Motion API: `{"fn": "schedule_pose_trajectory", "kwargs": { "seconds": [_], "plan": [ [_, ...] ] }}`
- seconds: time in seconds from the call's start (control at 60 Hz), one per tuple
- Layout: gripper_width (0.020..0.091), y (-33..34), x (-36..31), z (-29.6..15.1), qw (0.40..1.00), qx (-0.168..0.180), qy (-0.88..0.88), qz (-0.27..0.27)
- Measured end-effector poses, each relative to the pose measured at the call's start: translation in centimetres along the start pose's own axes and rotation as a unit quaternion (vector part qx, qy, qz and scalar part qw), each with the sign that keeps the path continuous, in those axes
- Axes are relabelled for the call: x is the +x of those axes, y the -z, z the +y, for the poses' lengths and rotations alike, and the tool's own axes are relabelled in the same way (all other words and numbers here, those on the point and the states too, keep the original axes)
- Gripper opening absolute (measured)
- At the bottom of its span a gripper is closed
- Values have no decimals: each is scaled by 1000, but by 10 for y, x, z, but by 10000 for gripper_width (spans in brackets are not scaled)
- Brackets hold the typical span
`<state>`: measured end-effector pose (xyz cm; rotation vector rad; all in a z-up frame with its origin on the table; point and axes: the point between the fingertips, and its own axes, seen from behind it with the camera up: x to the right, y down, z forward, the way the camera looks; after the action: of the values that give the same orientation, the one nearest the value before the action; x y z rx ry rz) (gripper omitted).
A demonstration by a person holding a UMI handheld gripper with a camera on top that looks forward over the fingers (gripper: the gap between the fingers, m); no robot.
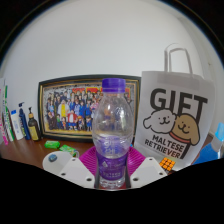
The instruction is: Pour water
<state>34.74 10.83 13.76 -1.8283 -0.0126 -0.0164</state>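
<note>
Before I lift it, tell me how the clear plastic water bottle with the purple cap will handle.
The clear plastic water bottle stands between the gripper fingers, seemingly clamped. Its thin clear wall will probably flex under squeeze. It looks nearly full, so likely heavy for its size. Tall and narrow, it may tip if nudged high.

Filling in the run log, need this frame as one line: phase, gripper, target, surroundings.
phase: grasp before pour | gripper: shut on water bottle | bottle: upright, purple cap on | behind: framed photo, gift bag
</note>
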Motion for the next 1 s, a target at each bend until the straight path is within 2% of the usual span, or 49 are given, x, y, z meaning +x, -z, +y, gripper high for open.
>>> {"fn": "schedule_pose_trajectory", "kwargs": {
  "seconds": [0.183,0.217,0.3,0.4,0.45,0.533,0.55,0.583,0.65,0.817,1.0],
  "plan": [
    [357,-13,6,56,1000,-27,9,1],
    [352,-13,7,52,1000,-8,4,5],
    [378,-9,9,53,1000,2,-10,10],
    [483,-9,11,53,1000,2,-13,15],
    [546,-10,12,57,1000,-13,-10,19],
    [858,-5,11,71,998,-56,-11,24],
    [867,-3,11,72,998,-61,-13,26],
    [837,3,10,70,997,-66,-17,28],
    [867,18,10,63,997,-70,-20,37],
    [860,80,1,38,994,-91,-14,62],
    [854,173,-41,6,991,-112,-4,71]
  ]
}}
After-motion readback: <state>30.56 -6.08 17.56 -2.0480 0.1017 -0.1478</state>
